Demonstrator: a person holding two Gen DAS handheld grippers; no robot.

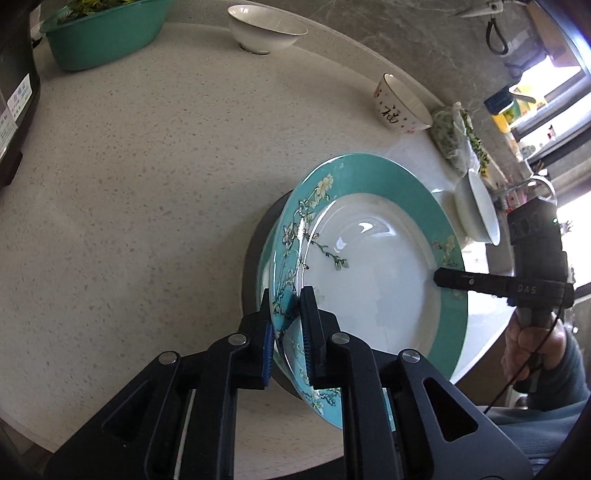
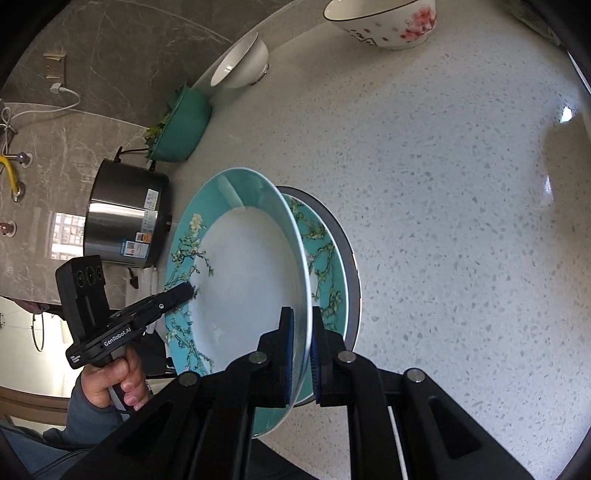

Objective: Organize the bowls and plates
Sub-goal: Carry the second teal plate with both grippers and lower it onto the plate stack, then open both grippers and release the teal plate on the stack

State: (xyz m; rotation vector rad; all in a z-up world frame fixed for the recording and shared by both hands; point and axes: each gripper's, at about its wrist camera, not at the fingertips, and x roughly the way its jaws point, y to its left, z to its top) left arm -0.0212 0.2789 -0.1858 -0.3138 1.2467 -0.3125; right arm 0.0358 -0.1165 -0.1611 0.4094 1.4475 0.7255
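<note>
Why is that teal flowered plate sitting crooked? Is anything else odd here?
The teal plate is tilted because both grippers pinch its rim on opposite sides: the left gripper and the right gripper. It hangs over a matching plate lying flat on a dark disc. Nothing looks spilled or broken.

A teal-rimmed plate [image 1: 373, 280] with a white well and blossom branches painted on its rim is held tilted above the speckled countertop [image 1: 129, 192], over a matching teal plate [image 2: 327, 258] that lies on a dark plate [image 2: 352, 266]. A plain white bowl [image 1: 266, 29] stands upright at twelve o'clock from the stack. A white bowl with pink flowers [image 1: 400, 105] stands at one o'clock, and another white bowl [image 1: 478, 206] at three o'clock.
</note>
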